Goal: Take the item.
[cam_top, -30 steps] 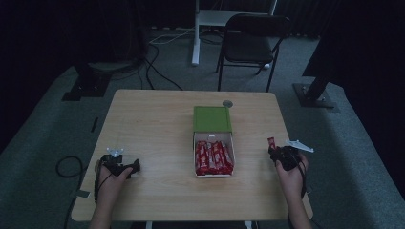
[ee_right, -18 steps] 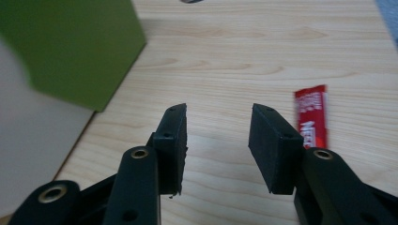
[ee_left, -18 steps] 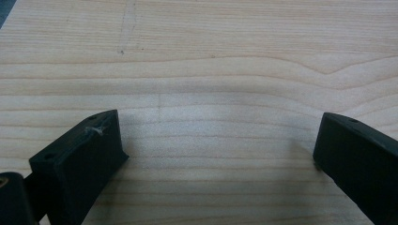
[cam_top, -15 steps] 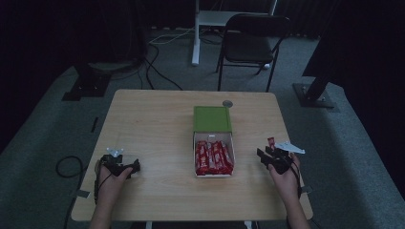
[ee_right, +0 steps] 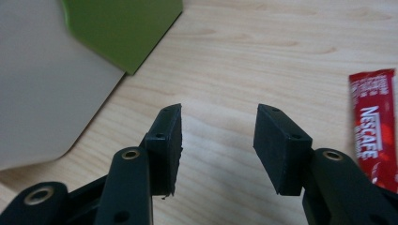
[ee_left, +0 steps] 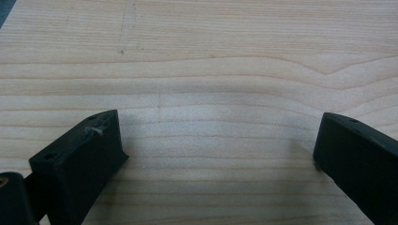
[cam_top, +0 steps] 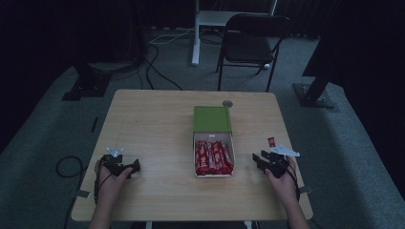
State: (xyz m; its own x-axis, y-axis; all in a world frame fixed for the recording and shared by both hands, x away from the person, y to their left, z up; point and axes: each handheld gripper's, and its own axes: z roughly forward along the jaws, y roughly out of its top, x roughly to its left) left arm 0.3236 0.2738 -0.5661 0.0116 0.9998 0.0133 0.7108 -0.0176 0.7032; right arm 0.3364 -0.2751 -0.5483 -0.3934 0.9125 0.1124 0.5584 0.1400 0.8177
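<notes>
Red sachet with white lettering, green lid, black tongs

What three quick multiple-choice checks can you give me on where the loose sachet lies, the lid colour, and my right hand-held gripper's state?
1. Where does the loose red sachet lie?
A. Inside the box
B. On the table, right of the box
C. By the left hand-held gripper

2. What colour is the box lid?
A. Green
B. Blue
C. White

3. How is the right hand-held gripper?
A. Shut on the sachet
B. Shut on the lid
C. Open, holding nothing

Answers:
1 B: it lies on the wood beside the right hand-held gripper, apart from the box.
2 A: the flipped-back lid is green.
3 C: its jaws have just been opening, with bare table between them.
</notes>
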